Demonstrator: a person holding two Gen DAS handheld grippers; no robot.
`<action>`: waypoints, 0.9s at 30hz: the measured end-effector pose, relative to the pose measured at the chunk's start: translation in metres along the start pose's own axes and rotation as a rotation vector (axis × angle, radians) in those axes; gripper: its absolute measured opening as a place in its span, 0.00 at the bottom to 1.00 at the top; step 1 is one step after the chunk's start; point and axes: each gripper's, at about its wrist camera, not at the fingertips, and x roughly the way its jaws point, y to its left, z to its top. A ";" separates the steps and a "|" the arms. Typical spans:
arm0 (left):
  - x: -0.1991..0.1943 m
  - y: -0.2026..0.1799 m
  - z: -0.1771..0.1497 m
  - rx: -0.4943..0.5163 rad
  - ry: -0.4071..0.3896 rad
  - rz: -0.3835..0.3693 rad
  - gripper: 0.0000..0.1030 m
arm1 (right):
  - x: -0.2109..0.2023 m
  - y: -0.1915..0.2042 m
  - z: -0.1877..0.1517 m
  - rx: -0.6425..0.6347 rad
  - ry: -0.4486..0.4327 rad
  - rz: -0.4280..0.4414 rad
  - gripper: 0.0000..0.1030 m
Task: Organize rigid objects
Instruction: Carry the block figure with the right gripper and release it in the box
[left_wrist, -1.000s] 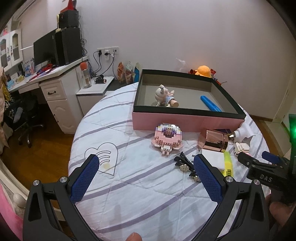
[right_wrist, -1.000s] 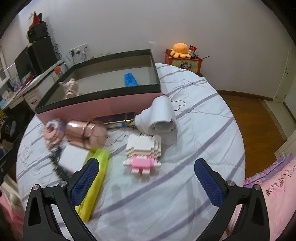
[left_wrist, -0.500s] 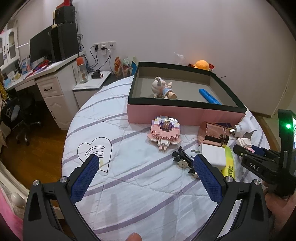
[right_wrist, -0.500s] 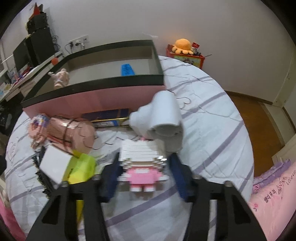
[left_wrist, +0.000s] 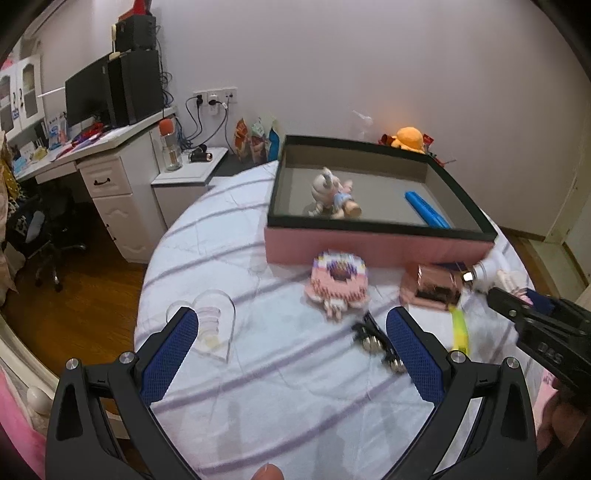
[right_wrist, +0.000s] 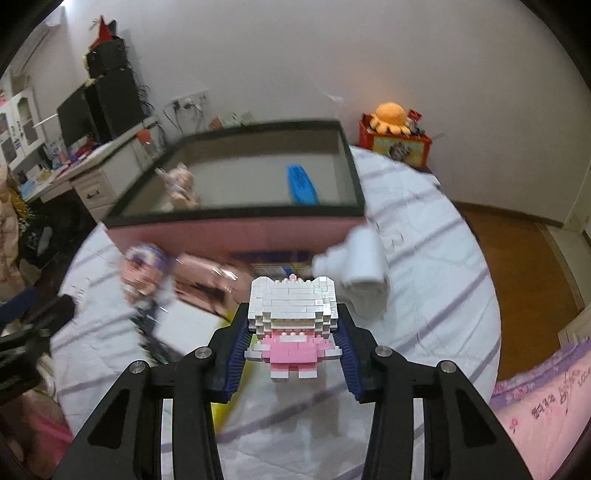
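Your right hand-held gripper (right_wrist: 293, 341) is pinching the white-and-pink brick-built figure (right_wrist: 291, 325), one blue pad (right_wrist: 236, 350) against each side of it. The figure sits upright between the pads, above the striped bedspread (right_wrist: 424, 295); whether it is touching the cloth cannot be told from this view.

Your left hand-held gripper (left_wrist: 293, 356) is spread wide and holds nothing. Its blue pads (left_wrist: 168, 356) frame a bare patch of the bedspread. A clear heart-shaped piece (left_wrist: 212, 325) lies just beside the left pad, and a black clip-like bundle (left_wrist: 375, 341) lies just inside the right one, too blurred to name better.

The pink box with the black rim (left_wrist: 369, 251) stands at the far side of the bed. Inside it lie a small doll figure (left_wrist: 332, 197) toward its left and a blue flat bar (left_wrist: 426, 214) toward its right, well apart from each other.

In front of the box, on the cloth, you have a pink-and-purple brick-built piece (left_wrist: 338, 284), a rose-gold metallic cylinder (left_wrist: 434, 288) lying on its side, and a yellow-green strip (left_wrist: 460, 328) near it. In the right wrist view a white rounded object (right_wrist: 360, 266) rests just behind and to the right of the held figure, near the box's front corner. The right gripper's black body shows at the right edge of the left wrist view.
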 end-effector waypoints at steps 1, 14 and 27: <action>0.002 0.001 0.005 -0.003 -0.006 0.005 1.00 | -0.002 0.003 0.006 -0.007 -0.009 0.015 0.43; 0.049 0.015 0.080 -0.061 -0.090 0.035 1.00 | 0.057 0.037 0.092 -0.105 0.010 0.074 0.43; 0.088 0.025 0.076 -0.096 -0.035 0.026 1.00 | 0.149 0.034 0.112 -0.116 0.217 0.052 0.44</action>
